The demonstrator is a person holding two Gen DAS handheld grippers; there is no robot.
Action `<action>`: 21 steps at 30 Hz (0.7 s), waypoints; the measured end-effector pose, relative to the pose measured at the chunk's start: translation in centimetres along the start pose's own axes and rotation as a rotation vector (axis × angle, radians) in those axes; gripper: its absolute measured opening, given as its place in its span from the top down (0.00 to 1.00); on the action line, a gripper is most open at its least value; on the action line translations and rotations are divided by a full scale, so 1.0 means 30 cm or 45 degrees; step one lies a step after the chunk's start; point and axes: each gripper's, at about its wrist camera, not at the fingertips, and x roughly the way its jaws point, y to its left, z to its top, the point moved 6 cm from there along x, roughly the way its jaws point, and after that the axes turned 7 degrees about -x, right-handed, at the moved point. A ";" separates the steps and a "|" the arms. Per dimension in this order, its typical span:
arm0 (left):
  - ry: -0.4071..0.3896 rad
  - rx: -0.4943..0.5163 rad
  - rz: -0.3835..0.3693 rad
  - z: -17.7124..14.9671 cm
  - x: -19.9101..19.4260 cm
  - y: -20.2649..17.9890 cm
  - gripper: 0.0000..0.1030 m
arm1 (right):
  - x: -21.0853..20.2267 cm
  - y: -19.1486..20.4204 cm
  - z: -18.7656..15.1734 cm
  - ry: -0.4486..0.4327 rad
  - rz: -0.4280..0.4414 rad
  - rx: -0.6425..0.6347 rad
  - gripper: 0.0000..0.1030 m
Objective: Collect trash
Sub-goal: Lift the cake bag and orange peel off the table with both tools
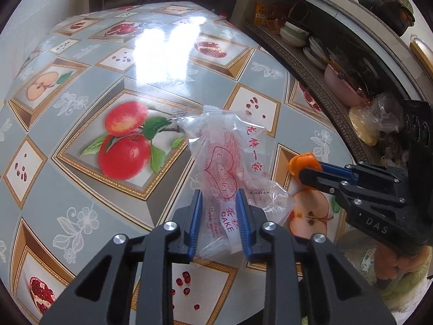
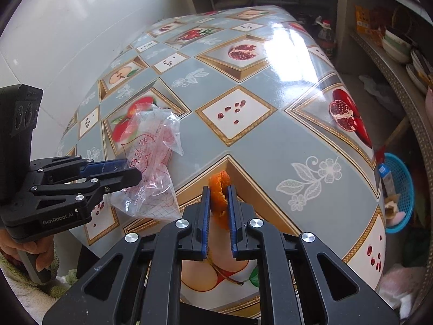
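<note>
Above the table (image 1: 81, 178), the left gripper (image 1: 219, 200) pinches a wrapper (image 1: 227, 149); the right gripper (image 2: 218, 193) clamps peel (image 2: 219, 189). Off the table's right edge sits a blue basket (image 2: 403, 192), contents unclear.

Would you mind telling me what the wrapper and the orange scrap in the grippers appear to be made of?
The cake wrapper looks like thin clear plastic film: see-through, crinkled, glossy, with red print. The orange scrap looks like citrus peel: matte orange skin, curled, ragged edge, though that is a guess.
</note>
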 end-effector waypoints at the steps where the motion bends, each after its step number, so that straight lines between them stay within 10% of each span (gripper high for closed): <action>1: -0.015 0.010 0.014 0.000 -0.004 -0.002 0.85 | 0.000 0.000 0.000 0.000 0.001 0.002 0.89; 21: -0.137 0.083 0.121 0.007 -0.085 -0.033 0.95 | -0.035 -0.034 0.012 -0.042 0.003 0.039 0.89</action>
